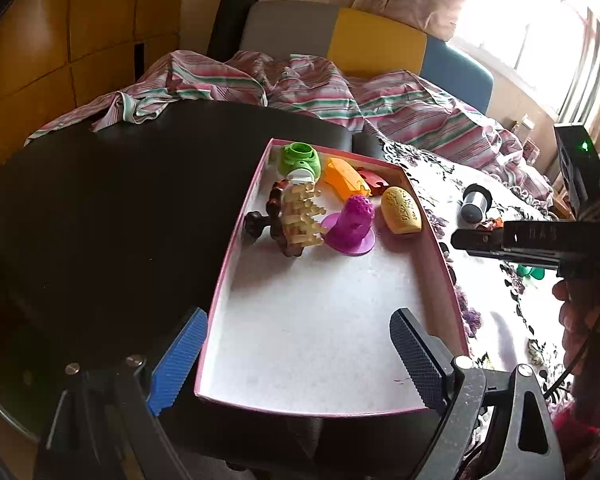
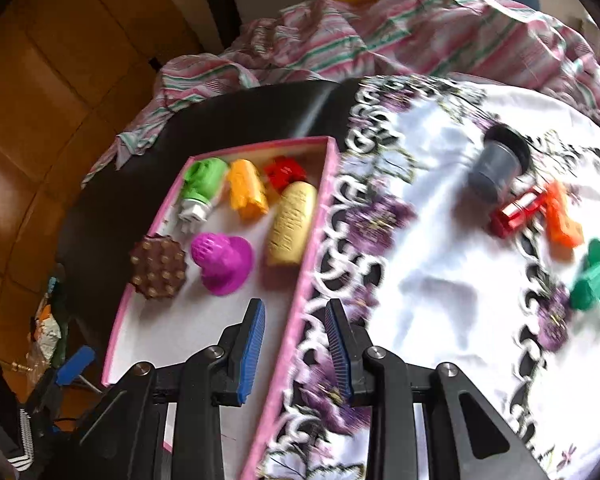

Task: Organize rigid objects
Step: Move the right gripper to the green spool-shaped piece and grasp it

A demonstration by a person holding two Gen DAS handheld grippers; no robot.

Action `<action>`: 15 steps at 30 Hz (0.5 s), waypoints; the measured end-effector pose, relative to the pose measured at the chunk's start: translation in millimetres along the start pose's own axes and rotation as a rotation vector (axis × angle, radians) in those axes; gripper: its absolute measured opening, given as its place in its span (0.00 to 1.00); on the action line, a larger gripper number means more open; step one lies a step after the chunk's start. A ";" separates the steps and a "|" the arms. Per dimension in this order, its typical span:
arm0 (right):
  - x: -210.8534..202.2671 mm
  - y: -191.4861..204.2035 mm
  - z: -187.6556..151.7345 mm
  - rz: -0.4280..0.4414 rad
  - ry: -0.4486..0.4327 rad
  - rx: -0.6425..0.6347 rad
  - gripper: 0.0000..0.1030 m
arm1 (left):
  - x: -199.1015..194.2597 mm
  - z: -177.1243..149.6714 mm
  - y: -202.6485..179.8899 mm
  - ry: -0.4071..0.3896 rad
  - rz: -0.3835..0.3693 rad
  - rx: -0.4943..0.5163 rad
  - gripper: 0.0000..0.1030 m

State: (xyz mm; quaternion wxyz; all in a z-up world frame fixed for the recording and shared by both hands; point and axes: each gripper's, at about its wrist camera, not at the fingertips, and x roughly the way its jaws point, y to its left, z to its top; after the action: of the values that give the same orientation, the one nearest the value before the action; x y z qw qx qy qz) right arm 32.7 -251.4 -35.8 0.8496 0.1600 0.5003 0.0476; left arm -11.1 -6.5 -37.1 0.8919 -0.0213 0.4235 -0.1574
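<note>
A pink-rimmed box (image 1: 236, 264) with a white floor lies half on the black table. At its far end are a green piece (image 1: 300, 158), an orange one (image 1: 344, 178), a red one (image 1: 374, 182), a yellow one (image 1: 402, 210), a purple one (image 1: 350, 224) and a brown pegged massager (image 1: 284, 216). My left gripper (image 1: 296, 364) stands wide open over the box's near end, holding nothing. My right gripper (image 2: 296, 344) is shut and empty, above the box's right wall (image 2: 316, 240). Loose on the cloth lie a grey cup (image 2: 496, 168), a red piece (image 2: 516, 210), an orange piece (image 2: 562, 216) and a green piece (image 2: 596, 280).
A white cloth with purple flowers (image 2: 420, 280) covers the right part of the round table; the left part is bare black (image 1: 100, 220). A striped bedsheet (image 1: 300, 80) lies behind. A person's hand (image 1: 580, 312) holds the right gripper.
</note>
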 end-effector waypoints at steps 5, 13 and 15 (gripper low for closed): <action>-12.5 -16.3 -10.0 -0.065 -0.027 0.018 0.30 | -2.2 -1.5 -8.0 -0.002 -0.005 0.017 0.91; -31.0 -47.2 -22.6 -0.179 -0.056 -0.011 0.31 | -1.1 -3.9 -27.1 0.013 -0.018 0.054 0.92; -34.1 -58.6 -25.9 -0.200 -0.056 -0.009 0.31 | -0.7 -5.0 -34.8 0.015 -0.024 0.069 0.92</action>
State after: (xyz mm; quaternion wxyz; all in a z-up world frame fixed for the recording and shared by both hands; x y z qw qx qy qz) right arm -11.2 -309.1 -37.7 0.8646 0.1067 0.4894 -0.0400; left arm -24.5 -38.8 -33.8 0.8869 0.0054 0.4242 -0.1827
